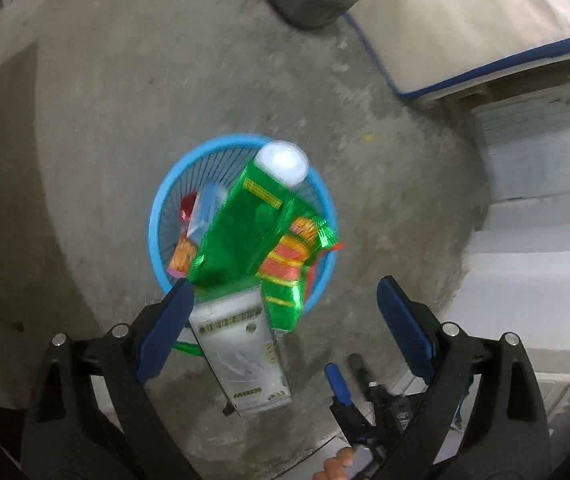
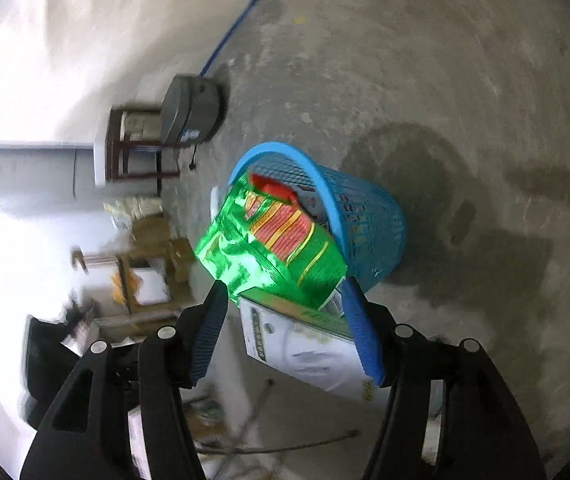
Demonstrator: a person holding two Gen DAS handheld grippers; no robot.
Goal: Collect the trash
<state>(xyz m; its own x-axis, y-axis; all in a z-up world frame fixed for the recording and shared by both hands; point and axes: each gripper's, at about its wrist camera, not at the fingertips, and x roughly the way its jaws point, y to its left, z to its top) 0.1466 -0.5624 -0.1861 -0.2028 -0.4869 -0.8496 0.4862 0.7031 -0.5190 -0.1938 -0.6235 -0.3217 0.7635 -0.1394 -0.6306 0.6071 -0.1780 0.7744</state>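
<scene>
Blue mesh basket (image 1: pixel 157 216) overfull w/ shiny green wrappers (image 1: pixel 237 236); both hand-held grippers (image 1: pixel 285 312) (image 2: pixel 285 312) spread, holding nothing.

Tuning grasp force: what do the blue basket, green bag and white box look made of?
Blue basket: moulded plastic by the look, with an open mesh wall and a smooth solid rim.
Green bag: glossy foil or plastic film; it shows crinkles and bright glints.
White box: probably printed cardboard, with flat faces, straight edges and a slight sheen. Blur leaves the coating open.

Green bag (image 2: pixel 273 248) — over blue basket (image 2: pixel 365 216), tool (image 2: pixel 285 320) open
</scene>
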